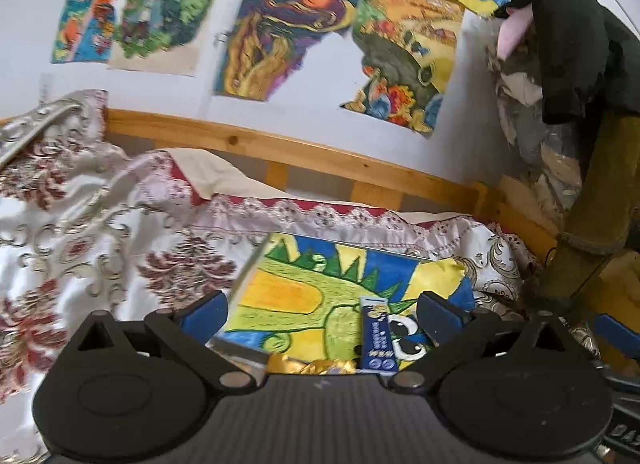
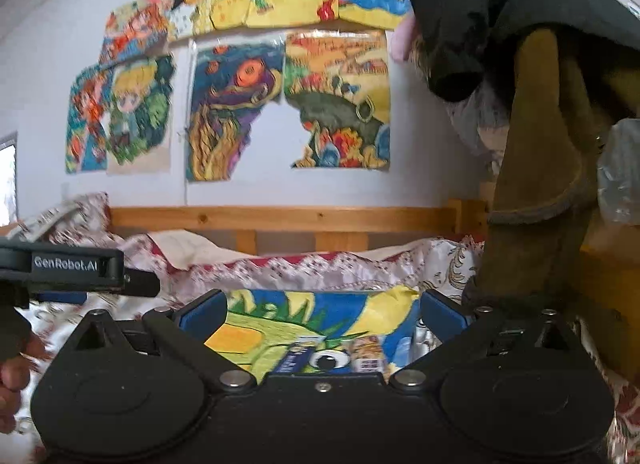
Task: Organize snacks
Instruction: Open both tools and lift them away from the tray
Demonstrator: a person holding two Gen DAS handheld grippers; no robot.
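Snacks first: a blue stick pack [image 1: 376, 334] lies on the dinosaur drawing [image 1: 304, 296], w/ a gold-foil wrapper [image 1: 312, 364] at the drawing's near edge, just in front of our left gripper [image 1: 325, 314]. From the right wrist view we see the same blue pack [image 2: 298, 356] and beside it a pale printed packet [image 2: 367, 356], maybe biscuits, but it's blurred so we can't say for sure. All sit near the drawing's near edge; the drawing itself rests on the patterned bedspread [image 1: 100, 232], toward the wooden bed rail [image 1: 280, 147] side.

Grippers: left one has its jaws spread wide, nothing btw them. Right gripper [image 2: 323, 314] same: jaws fully apart, empty. Both point over the snacks toward the wall w/ the taped-up pictures [image 1: 280, 31], not down at the packs. The left unit's body shows at the left edge of the right wrist view, so the two are side by side.

Step, as we judge it: btw picks. Nothing held; loose snacks lie on the drawing.

Next move calls for: tip a gripper down, line its jaws across the narrow width of the blue pack, lower till the pads flank it, then close. The pack lies flat on paper, so we'd come in low and take care not to pinch the sheet along w/ it.
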